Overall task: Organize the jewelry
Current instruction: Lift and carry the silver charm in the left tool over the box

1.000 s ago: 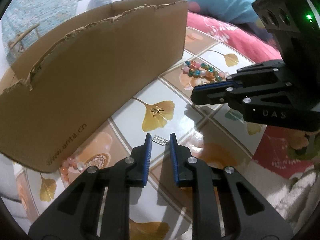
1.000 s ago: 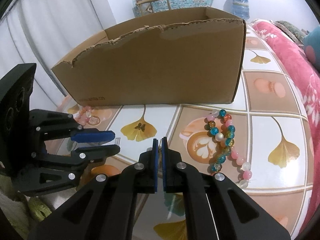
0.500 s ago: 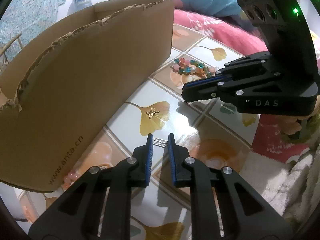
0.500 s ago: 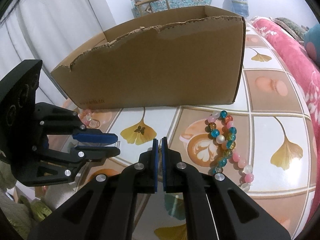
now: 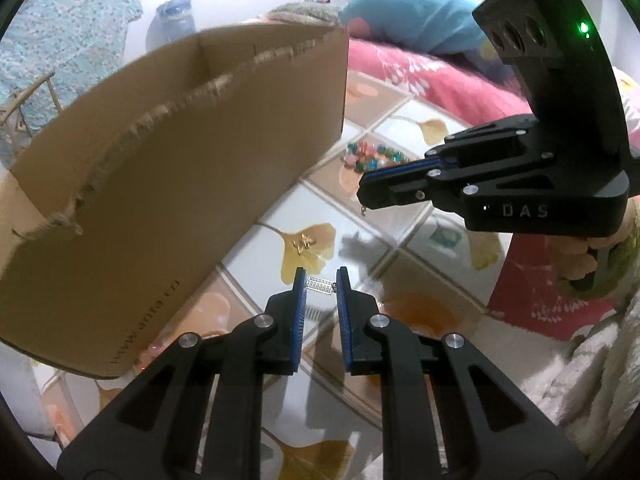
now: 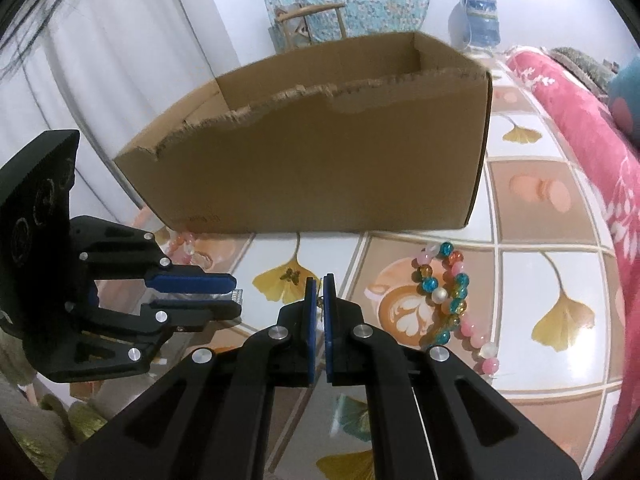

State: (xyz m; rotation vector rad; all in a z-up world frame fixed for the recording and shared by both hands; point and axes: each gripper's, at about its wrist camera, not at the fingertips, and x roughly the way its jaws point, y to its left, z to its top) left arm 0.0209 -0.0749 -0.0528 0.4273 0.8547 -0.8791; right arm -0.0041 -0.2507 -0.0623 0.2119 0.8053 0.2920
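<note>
Right wrist alone shows right tongs (image 6: 319,280) pinching a tiny charm (image 6: 319,302); left tongs (image 5: 319,276) grip a silver clip (image 5: 320,285).

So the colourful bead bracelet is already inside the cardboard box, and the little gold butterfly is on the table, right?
Not quite. The colourful bead bracelet lies on the table outside the cardboard box, to its front right, as the right wrist view shows. The gold butterfly is on the table, as you said.
</note>
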